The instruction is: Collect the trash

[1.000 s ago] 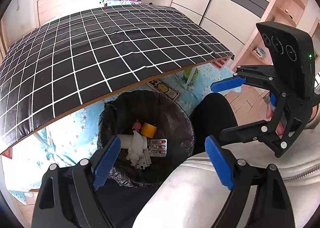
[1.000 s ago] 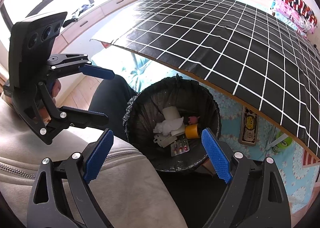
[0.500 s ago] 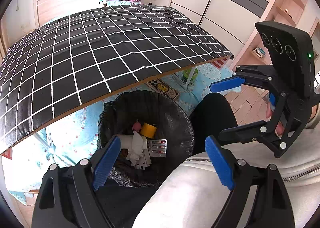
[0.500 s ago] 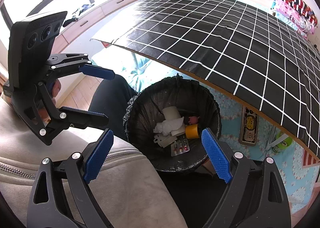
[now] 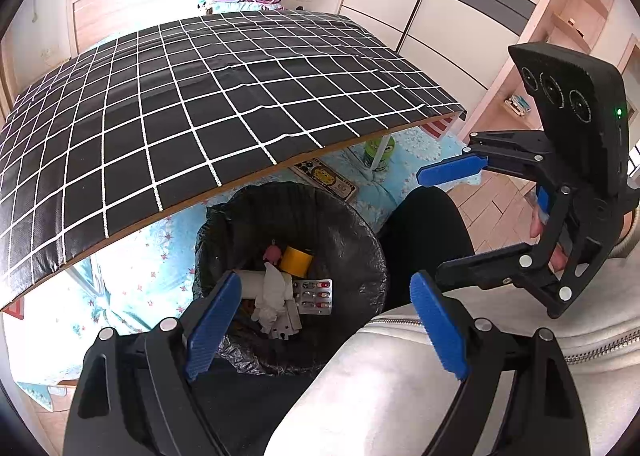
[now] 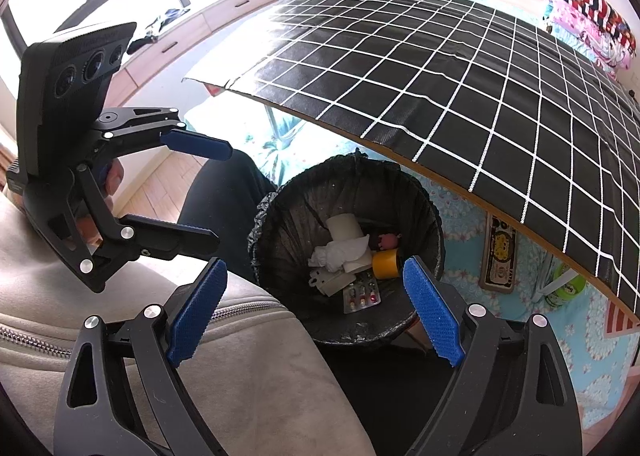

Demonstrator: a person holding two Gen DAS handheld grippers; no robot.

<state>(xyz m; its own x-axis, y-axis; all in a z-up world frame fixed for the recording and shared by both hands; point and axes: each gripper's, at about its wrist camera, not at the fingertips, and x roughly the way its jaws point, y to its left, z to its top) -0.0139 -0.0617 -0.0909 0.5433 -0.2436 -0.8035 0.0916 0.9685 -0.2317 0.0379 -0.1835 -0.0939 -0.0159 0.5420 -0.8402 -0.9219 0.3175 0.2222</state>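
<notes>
Beside the wardrobe, only the left view shows shelves.

Here's the left claw: matte black frame, bright blue ribbed pads on both fingers, silver round screw heads dotted along the linkage. The right claw matches it, black with the same blue textured pads. Above each claw's linkage rides a flat black housing with three round lenses in a row; the right one's housing shows a small green light beside them. The person wears a pale grey zip-up top with a silver zipper, and black trousers below it.
</notes>
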